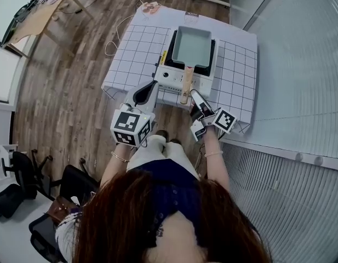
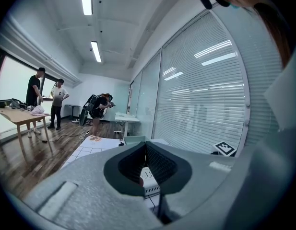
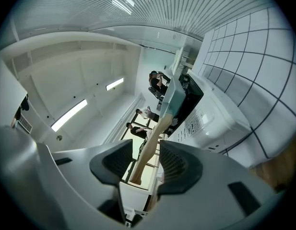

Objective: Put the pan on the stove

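A pale blue rectangular pan [image 1: 192, 45] sits on the white portable stove [image 1: 174, 78], its wooden handle [image 1: 186, 84] sticking out over the front toward me. My right gripper [image 1: 193, 95] is just right of the handle's near end. In the right gripper view the handle [image 3: 150, 147] runs into the gap between the jaws of the right gripper [image 3: 145, 164]; the pads stand apart from it, so it is open. My left gripper [image 1: 148, 86] hovers at the stove's front left corner. Its pads meet at the tips with nothing between them in the left gripper view [image 2: 146, 150].
The stove stands on a table with a white gridded cloth [image 1: 130, 53], whose front edge is right under both grippers. A glass wall with blinds [image 1: 300, 64] runs along the right. Wooden desks [image 1: 32, 21] and black chairs [image 1: 26, 171] are off to the left. Several people [image 2: 56, 107] stand far back.
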`<state>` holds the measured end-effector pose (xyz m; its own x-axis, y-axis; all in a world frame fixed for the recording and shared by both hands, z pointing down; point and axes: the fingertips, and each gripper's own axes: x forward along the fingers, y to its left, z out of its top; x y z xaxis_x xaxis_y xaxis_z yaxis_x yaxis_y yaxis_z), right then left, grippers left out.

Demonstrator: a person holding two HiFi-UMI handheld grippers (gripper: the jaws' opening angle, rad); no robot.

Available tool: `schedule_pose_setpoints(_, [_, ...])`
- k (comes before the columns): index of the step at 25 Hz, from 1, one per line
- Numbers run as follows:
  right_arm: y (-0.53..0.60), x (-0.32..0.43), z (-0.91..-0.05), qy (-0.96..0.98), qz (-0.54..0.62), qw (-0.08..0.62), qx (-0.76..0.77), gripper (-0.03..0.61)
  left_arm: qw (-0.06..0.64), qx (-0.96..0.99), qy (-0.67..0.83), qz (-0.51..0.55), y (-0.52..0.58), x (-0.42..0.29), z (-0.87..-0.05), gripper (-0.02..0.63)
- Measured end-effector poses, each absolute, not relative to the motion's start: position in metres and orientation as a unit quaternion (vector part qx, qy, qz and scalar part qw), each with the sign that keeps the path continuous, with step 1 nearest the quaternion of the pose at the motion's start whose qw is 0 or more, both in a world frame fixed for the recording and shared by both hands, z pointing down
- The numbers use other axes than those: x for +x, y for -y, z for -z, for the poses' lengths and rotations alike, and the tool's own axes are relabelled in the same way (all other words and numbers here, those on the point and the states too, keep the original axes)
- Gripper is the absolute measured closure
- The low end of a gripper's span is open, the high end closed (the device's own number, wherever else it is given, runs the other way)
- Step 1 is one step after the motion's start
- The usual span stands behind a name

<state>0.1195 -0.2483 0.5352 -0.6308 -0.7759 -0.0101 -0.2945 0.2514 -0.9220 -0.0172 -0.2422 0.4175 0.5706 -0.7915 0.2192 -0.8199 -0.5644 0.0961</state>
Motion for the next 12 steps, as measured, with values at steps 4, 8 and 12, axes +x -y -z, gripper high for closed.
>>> schedule_pose_setpoints(4, [0.241, 0.123, -0.531, -0.749, 0.503, 0.241, -0.358, 0.413, 0.091, 0.879, 0.462, -0.072, 0.237, -0.016, -0.416, 0.603])
schedule_pose_setpoints(8, [0.233, 0.127, -0.526, -0.752, 0.498, 0.228, -0.366, 0.426, 0.088, 0.878, 0.466, -0.069, 0.231, -0.016, -0.414, 0.603])
schedule_pose_setpoints(12, [0.226, 0.128, -0.514, -0.774, 0.469, 0.204, -0.373, 0.437, 0.083, 0.877, 0.468, -0.064, 0.225, -0.012, -0.411, 0.603])
